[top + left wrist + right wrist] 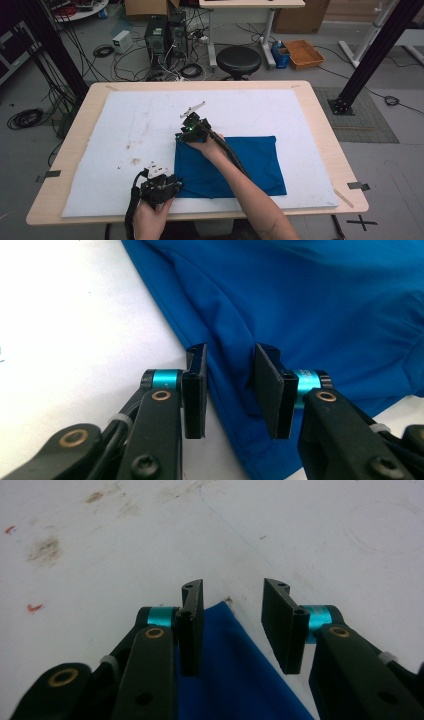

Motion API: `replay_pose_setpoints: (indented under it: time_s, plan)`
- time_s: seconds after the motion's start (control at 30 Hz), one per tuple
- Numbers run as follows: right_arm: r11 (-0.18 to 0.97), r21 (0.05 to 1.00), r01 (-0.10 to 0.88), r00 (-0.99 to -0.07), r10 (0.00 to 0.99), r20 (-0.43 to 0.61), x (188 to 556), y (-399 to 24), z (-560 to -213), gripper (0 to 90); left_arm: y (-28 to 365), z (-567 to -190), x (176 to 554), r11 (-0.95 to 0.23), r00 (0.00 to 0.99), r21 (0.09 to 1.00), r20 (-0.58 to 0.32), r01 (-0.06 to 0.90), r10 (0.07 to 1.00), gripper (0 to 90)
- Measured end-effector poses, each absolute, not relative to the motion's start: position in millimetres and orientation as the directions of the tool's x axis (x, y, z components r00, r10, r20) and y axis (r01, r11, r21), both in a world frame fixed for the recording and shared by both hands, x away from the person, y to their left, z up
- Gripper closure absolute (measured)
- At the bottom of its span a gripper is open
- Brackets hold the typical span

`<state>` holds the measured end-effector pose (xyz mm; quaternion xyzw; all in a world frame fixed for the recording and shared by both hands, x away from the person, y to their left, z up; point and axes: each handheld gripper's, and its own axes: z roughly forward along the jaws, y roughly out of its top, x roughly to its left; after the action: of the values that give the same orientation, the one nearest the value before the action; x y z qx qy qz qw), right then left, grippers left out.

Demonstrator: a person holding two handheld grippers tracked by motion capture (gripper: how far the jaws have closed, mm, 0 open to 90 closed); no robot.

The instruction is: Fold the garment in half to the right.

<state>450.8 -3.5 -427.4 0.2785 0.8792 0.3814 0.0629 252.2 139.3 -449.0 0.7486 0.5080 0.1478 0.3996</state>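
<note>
**Two hand-held grippers at the left corners of one blue cloth**

One blue cloth (235, 165) lies flat on the white mat (125, 130) that covers the wooden table (320, 120), right of centre and toward the near edge. It is roughly rectangular, smooth and matte, with soft folds.

The high view gives the layout. The left hand-held gripper (176, 185) sits at the cloth's near-left corner, in the person's left hand (152, 212). The right hand-held gripper (181, 136) sits at the far-left corner, with the right forearm laid diagonally over the cloth. The floor beyond the table holds one round black stool (238, 60), computer towers and loose cables.

The left gripper view shows what the high view cannot: the two flat black pads stand apart, with a raised fold of the blue cloth (310, 305) between them. The cloth's hem runs down past the left pad. No pad visibly presses the fabric, so this hand-held gripper (230, 390) is open around the fold.

The right gripper view shows the pointed corner of the cloth (225, 650) lying between that hand-held gripper's (235, 625) two pads, close against the left one. A clear gap remains on the right, so it is also open. The mat here shows brown smudges and small red marks.
</note>
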Motion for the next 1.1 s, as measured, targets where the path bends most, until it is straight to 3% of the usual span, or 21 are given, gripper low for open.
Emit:
replay_pose_setpoints:
  time_s: [0.2, 0.33, 0.67, 1.1]
  plan:
    - [0.604, 0.668, 0.434, -0.846, 0.529, 0.071, 456, 11, -441, 70.8, 140, -449, 253, -0.158, 0.441, 0.749, -0.193, 0.643, 0.877, 67.0]
    - [0.62, 0.67, 0.408, -0.858, 0.511, 0.05, 454, 13, -439, 86.8, 141, -449, 253, -0.161, 0.447, 0.749, -0.196, 0.643, 0.873, 68.9]
    - [0.6, 0.707, 0.375, -0.868, 0.495, 0.041, 449, 5, -423, 87.9, 136, -447, 251, -0.174, 0.476, 0.761, -0.195, 0.625, 0.858, 84.1]
    - [0.506, 0.788, 0.352, -0.878, 0.47, 0.09, 442, -47, -382, 87.6, 107, -411, 245, -0.2, 0.577, 0.822, -0.18, 0.533, 0.796, 85.7]
